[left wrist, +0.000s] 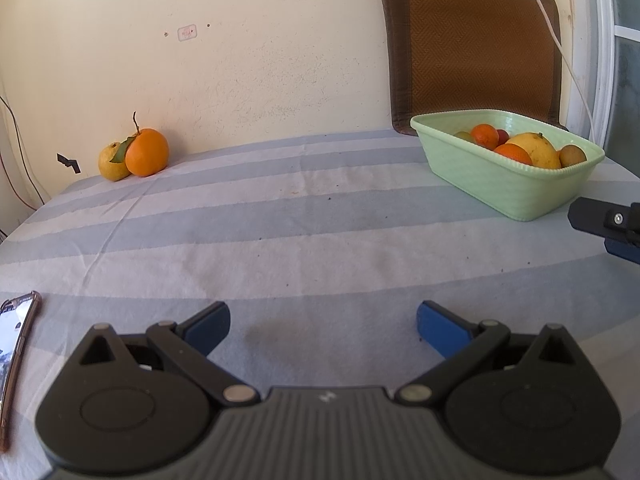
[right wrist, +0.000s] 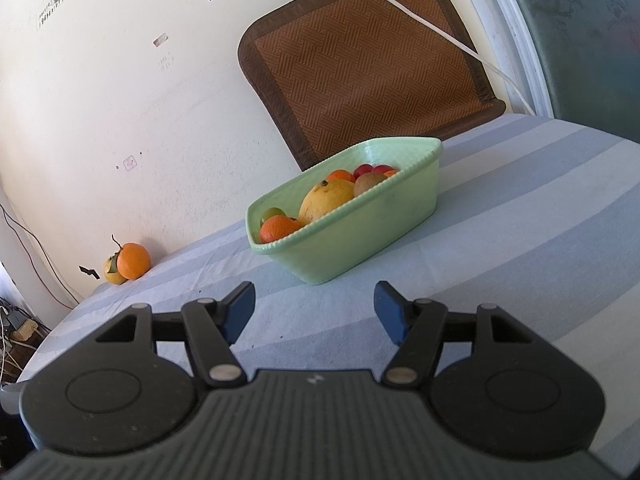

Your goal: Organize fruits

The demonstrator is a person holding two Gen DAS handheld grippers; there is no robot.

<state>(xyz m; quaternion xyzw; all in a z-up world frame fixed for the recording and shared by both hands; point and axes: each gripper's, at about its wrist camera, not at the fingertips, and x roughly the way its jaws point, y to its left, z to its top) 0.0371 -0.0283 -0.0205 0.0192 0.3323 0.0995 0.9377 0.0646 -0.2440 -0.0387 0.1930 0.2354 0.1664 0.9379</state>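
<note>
Left wrist view first: the left gripper (left wrist: 323,326) was held low over the striped tablecloth (left wrist: 304,224), jaws spread wide with nothing between the blue pads (left wrist: 436,330). A phone (left wrist: 16,356) was seen lying at the near left edge of the table. Way back at the far left corner, right against the wall (left wrist: 240,60), a big orange (left wrist: 147,152) with a stem and leaf was parked touching a smaller yellow fruit (left wrist: 110,162). Over at the far right, a pale green basket (left wrist: 500,184) was set on the cloth, loaded with mixed fruit: a large yellow one (left wrist: 538,148), a couple of small oranges (left wrist: 485,135), something dark red and something brownish-green. A bit of the right gripper (left wrist: 608,226) was caught at the right edge, just near the basket's near corner.

From the right wrist view, the right gripper (right wrist: 314,308) was pointed at the basket (right wrist: 360,232), jaws also wide apart and empty, with the basket a short way beyond the fingertips. The orange and yellow pair (right wrist: 128,266) could be spotted well apart from the basket, still out at the far left corner. A brown woven mat (right wrist: 368,64) was propped against the wall behind the basket, with a white cable (right wrist: 440,36) run across it.
</note>
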